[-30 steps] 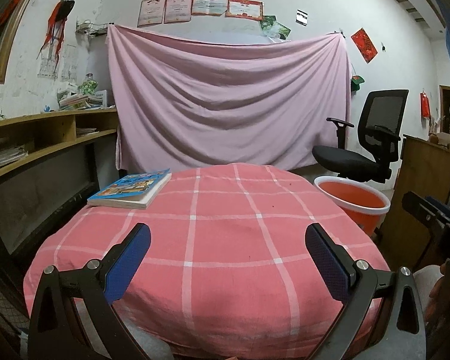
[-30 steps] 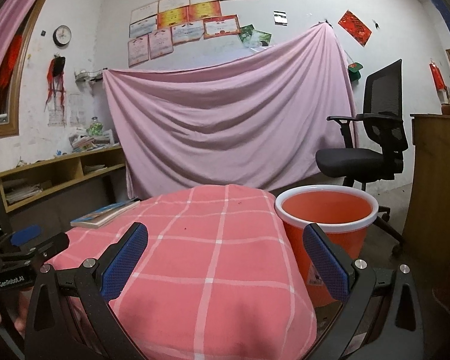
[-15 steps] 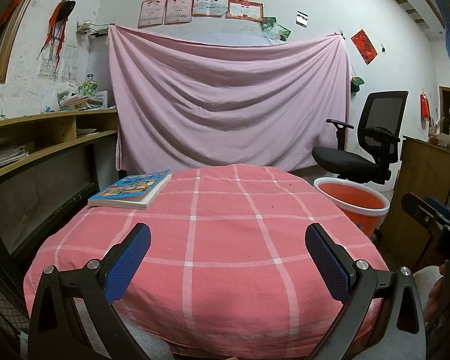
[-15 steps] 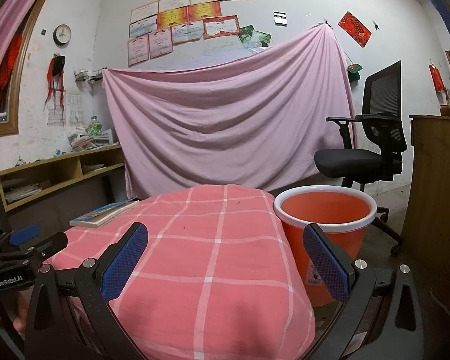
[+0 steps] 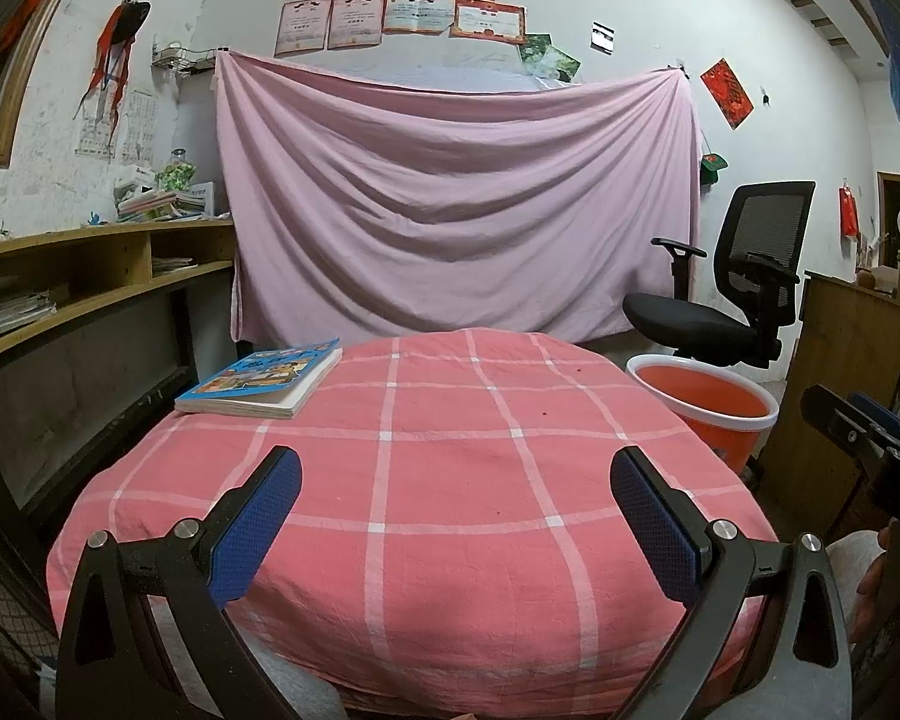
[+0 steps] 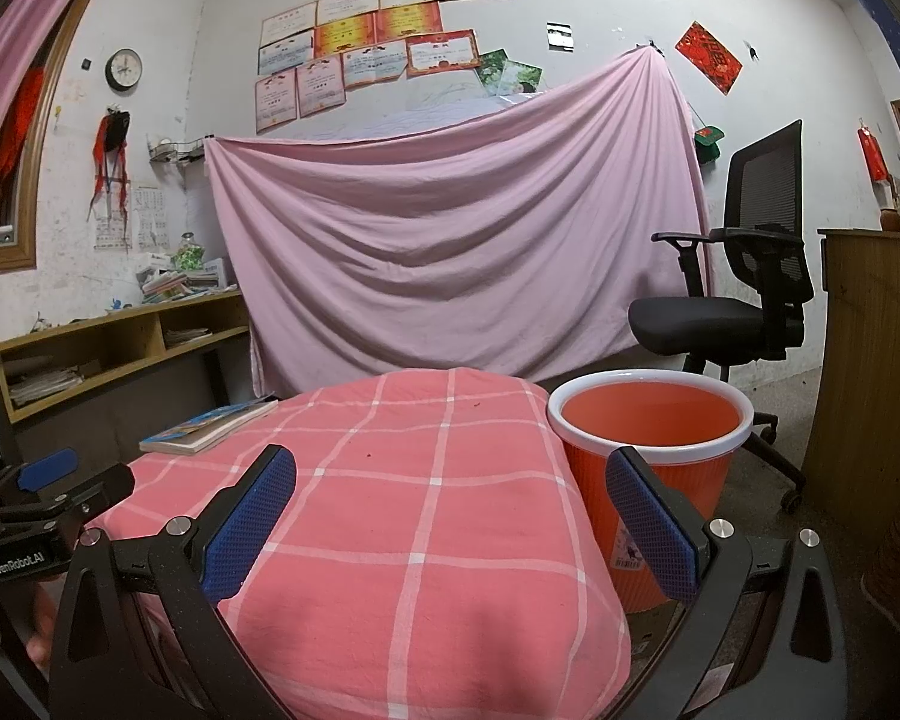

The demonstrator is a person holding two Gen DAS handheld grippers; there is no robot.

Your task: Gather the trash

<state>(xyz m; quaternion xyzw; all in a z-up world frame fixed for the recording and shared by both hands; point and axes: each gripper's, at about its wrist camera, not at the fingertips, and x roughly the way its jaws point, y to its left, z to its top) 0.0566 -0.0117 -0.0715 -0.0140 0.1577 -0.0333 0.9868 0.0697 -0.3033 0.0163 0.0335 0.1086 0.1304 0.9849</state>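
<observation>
Orange bin (image 6: 651, 420) stands just ahead of the right hand-held gripper (image 6: 450, 483), jaws spread wide, holding nothing.

- The table (image 5: 450, 480) wears a matt, creased pink checked cloth.
- Right of the table, the orange bucket (image 6: 648, 468) is ribbed plastic with a smooth white rim.
- On the table, the book (image 5: 264, 378) has a glossy paper cover.
- Blue pads (image 5: 258, 522) look textured rubber.
</observation>
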